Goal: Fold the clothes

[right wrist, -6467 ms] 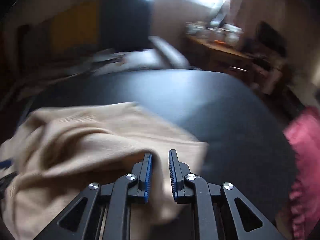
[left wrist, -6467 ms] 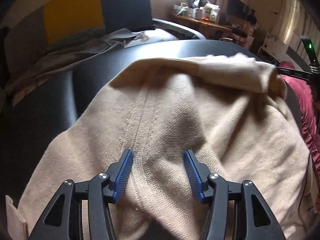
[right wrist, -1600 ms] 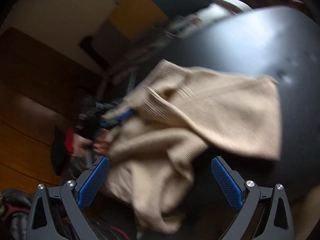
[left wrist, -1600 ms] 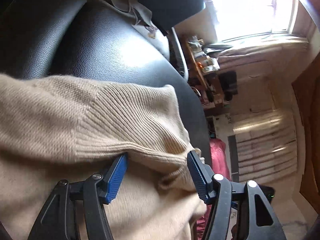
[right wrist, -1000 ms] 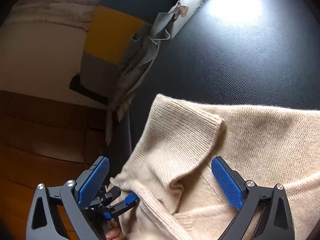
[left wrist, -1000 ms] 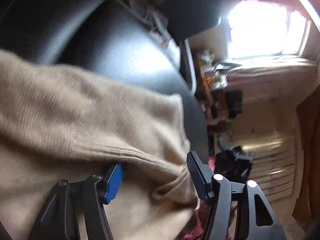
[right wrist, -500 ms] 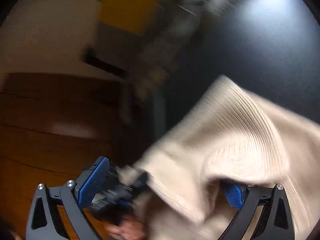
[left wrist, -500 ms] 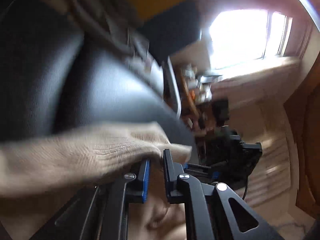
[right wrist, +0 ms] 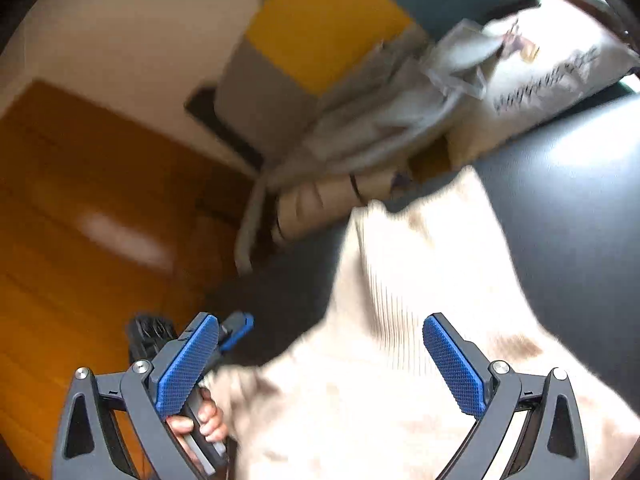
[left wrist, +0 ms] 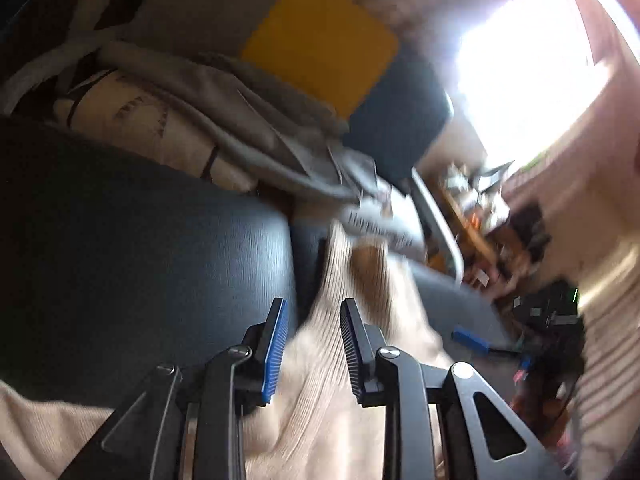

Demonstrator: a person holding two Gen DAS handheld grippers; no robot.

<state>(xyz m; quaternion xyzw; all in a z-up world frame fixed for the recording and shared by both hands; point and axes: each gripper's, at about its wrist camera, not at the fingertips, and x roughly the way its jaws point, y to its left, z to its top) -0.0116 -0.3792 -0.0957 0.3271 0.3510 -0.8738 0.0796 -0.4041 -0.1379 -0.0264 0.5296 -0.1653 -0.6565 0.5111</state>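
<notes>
A beige knit sweater (left wrist: 360, 360) lies on a black leather surface (left wrist: 140, 240). My left gripper (left wrist: 312, 344) has its jaws narrowly apart with a ribbed fold of the sweater between them. In the right wrist view the same sweater (right wrist: 420, 300) spreads under my right gripper (right wrist: 320, 360), which is wide open and holds nothing. The left gripper's blue tip (right wrist: 236, 328) and the hand holding it show at the lower left of that view. The right gripper's blue finger (left wrist: 470, 338) shows at the right of the left wrist view. Both views are blurred by motion.
A pile of grey and cream cloth (left wrist: 200, 120) lies at the far edge of the black surface, against a chair back with a yellow panel (left wrist: 320, 44). A cluttered desk (left wrist: 472, 216) stands by a bright window. An orange wooden floor (right wrist: 80, 220) shows at the left.
My left gripper closed on the sweater's ribbed edge half a second ago and has since swung upward with it, jaws now slightly wider. My right gripper stayed open and moved over the sweater.
</notes>
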